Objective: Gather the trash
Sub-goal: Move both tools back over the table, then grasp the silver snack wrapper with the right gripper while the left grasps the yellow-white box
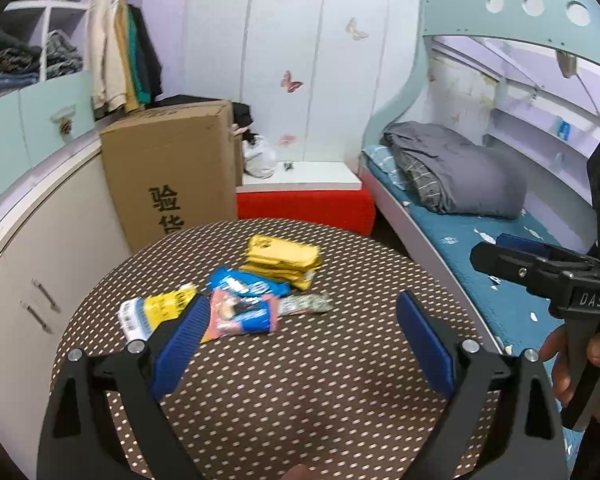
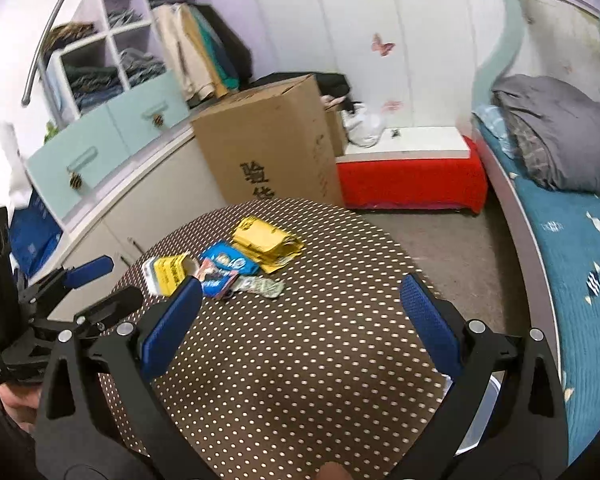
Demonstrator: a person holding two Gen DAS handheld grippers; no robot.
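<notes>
Several snack wrappers lie in a cluster on the far half of the round brown polka-dot table (image 1: 300, 400): a yellow packet stack (image 1: 280, 260), a blue wrapper (image 1: 246, 284), a pink and blue wrapper (image 1: 242, 316), a yellow and white packet (image 1: 156, 312) and a silvery wrapper (image 1: 306, 304). My left gripper (image 1: 304, 336) hovers open just short of them, holding nothing. The right gripper (image 1: 490, 249) shows at the right, off the table's edge. In the right wrist view the right gripper (image 2: 300, 320) is open and empty, short of the yellow stack (image 2: 266, 242) and silvery wrapper (image 2: 262, 286). The left gripper (image 2: 108, 284) is at the left.
A tall cardboard box (image 1: 172, 176) stands behind the table, with a red bench (image 1: 304, 208) beside it. A bed with a blue cover (image 1: 480, 280) runs along the right, cabinets (image 1: 60, 260) along the left. A pale container rim (image 2: 484, 412) shows under the table's right edge.
</notes>
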